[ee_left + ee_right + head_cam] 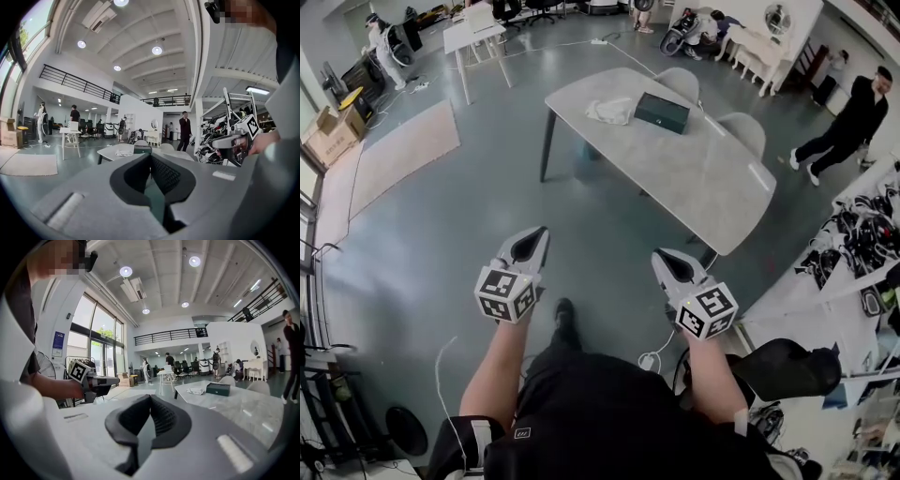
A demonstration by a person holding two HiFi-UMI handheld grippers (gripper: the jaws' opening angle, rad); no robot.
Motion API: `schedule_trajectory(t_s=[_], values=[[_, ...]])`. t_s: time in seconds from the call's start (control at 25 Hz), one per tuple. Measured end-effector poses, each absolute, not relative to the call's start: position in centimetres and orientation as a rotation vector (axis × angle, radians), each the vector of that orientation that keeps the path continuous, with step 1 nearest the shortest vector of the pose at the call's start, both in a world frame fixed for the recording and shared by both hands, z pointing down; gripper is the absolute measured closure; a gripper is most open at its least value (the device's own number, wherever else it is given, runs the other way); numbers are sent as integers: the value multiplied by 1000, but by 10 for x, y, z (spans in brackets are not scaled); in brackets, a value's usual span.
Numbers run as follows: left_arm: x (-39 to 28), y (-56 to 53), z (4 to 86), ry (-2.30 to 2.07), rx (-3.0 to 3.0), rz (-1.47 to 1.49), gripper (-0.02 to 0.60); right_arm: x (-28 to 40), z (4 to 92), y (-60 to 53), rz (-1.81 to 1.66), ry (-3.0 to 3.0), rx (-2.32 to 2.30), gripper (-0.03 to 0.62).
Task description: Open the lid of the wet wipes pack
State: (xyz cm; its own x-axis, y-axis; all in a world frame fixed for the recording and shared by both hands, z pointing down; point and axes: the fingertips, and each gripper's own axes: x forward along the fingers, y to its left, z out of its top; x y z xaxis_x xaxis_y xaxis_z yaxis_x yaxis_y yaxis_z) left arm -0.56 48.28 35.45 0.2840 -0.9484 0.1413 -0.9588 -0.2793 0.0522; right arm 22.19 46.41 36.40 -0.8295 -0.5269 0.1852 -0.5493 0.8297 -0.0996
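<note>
Head view: person stands on bare grey floor, a gripper in each hand, both held out level over the floor, well short of the table.

L gripper clenched, jaw tips meeting, nothing between them. R gripper likewise closed tip to tip and empty. The two are side by side with a clear gap between.

Wet wipes pack is dark green and lies flat on the grey table, toward the far long edge, well apart from both grippers. Can't tell lid state at this range. Crumpled white cloth is just beside it, on its left as the head view shows it, apart from it.

Edges & room:
- Near end of the tabletop runs to a rounded corner just past the R gripper tip in the head view. The rest of the top between that corner and the pack is bare.
- Dark table leg at left corner; open floor in front of it and out to the L.
- Two pale chairs tucked at the far side, behind the pack.
- R side tight — white bench piled w/ dark gear close by the person.
- L side roomy: rug and cardboard boxes well apart.
- Person in black on the floor beyond the table's R end.
</note>
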Motion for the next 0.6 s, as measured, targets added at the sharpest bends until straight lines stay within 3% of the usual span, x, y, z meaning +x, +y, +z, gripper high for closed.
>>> schedule_trajectory(t_s=[0.6], values=[[-104, 324, 360, -1701, 2456, 128, 571, 110, 382, 323, 288, -2752, 833, 592]])
